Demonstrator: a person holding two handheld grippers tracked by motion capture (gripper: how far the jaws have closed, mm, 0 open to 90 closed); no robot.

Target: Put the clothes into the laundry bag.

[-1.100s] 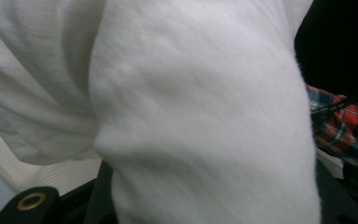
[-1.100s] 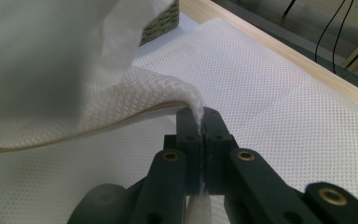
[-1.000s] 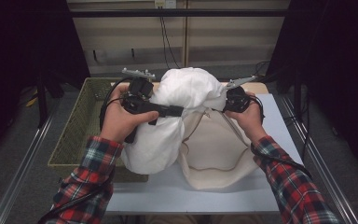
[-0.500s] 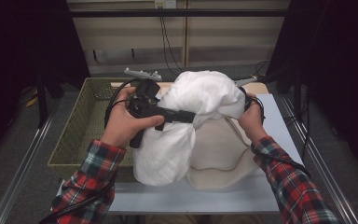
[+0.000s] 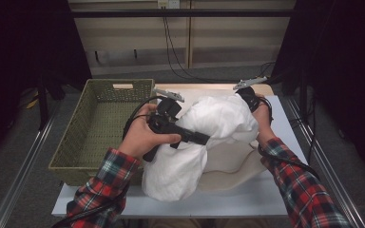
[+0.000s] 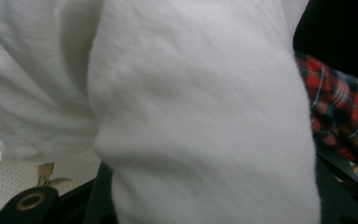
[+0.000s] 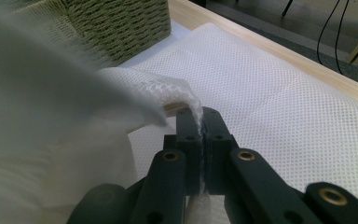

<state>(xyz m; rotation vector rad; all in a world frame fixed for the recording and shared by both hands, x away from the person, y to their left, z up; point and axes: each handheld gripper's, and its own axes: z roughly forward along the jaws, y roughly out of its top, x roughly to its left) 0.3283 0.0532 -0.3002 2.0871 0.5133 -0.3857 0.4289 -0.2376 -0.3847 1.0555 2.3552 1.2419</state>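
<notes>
Your right gripper (image 7: pixel 200 135) is pinching the thin edge of a white mesh bag (image 7: pixel 279 93) between jaws that are pressing nearly flat together, which is keeping the bag's mouth anchored at the far right of the table (image 5: pixel 247 204). Your left gripper (image 5: pixel 197 138) is reaching level across the white garment (image 5: pixel 204 137), its jaws buried in the bunched cloth and apparently clamping a thick fold, though the pads themselves are hidden. That grip looks meant for pushing the bundle toward the bag's opening. The garment is lying as a long lump, its axis running from the near left up to the far right, its far end pointing at your right hand. The green woven basket (image 5: pixel 100 123) is sitting just left.
</notes>
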